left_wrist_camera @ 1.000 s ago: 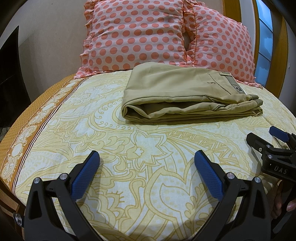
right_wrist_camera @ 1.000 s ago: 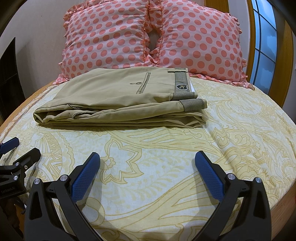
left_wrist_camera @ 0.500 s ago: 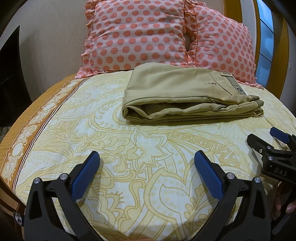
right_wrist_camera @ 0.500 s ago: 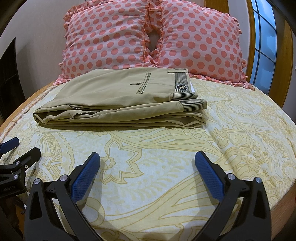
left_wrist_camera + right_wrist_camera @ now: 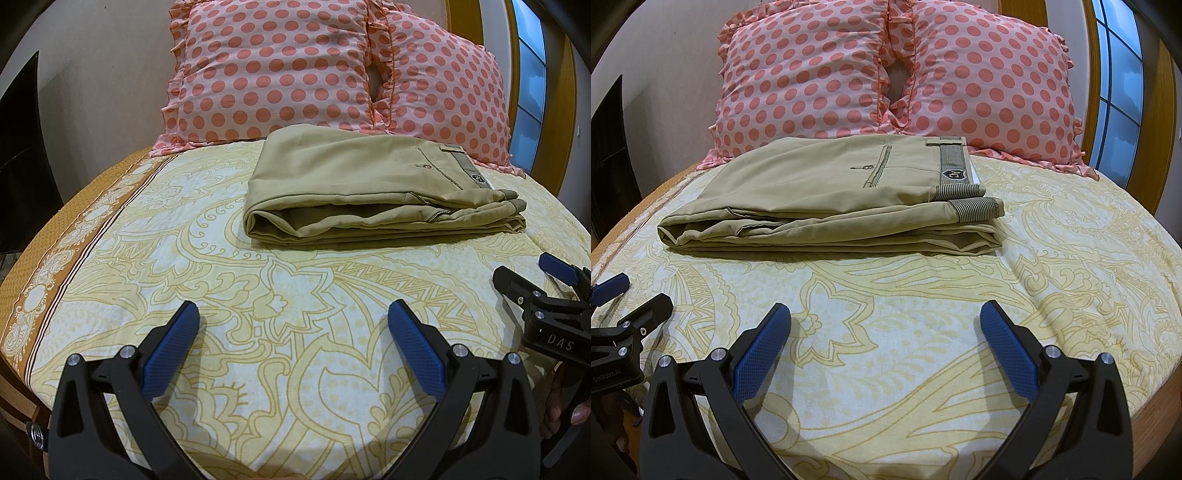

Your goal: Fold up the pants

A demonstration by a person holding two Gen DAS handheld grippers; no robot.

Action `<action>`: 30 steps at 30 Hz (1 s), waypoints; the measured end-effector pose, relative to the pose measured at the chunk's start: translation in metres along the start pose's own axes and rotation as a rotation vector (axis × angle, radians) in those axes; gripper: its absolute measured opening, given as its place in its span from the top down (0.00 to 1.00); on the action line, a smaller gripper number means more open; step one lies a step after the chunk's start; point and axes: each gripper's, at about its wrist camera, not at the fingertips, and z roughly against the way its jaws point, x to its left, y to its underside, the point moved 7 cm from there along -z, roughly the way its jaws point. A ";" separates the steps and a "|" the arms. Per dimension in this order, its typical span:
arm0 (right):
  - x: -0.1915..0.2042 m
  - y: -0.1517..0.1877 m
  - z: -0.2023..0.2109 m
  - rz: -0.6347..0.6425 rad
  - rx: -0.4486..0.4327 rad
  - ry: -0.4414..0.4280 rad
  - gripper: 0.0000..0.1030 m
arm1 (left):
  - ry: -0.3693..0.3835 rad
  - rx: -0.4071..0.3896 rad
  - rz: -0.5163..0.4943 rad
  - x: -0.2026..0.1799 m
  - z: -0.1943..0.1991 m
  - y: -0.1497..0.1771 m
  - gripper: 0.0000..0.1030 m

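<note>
The khaki pants lie folded into a compact rectangle on the bed, waistband with a dark label to the right; they also show in the right wrist view. My left gripper is open and empty, well short of the pants above the bedsheet. My right gripper is open and empty too, likewise back from the pants. The right gripper also shows at the right edge of the left wrist view; the left gripper shows at the left edge of the right wrist view.
Two pink polka-dot pillows stand against the wall behind the pants. The yellow patterned bedsheet covers the bed, with an orange border at the left edge. A window is at the right.
Almost nothing: both grippers stay open and hold their place, with only a slight drift of the views.
</note>
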 end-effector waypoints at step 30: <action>0.000 -0.001 -0.001 -0.002 -0.002 0.004 0.01 | -0.003 0.009 0.000 -0.002 0.000 0.000 0.02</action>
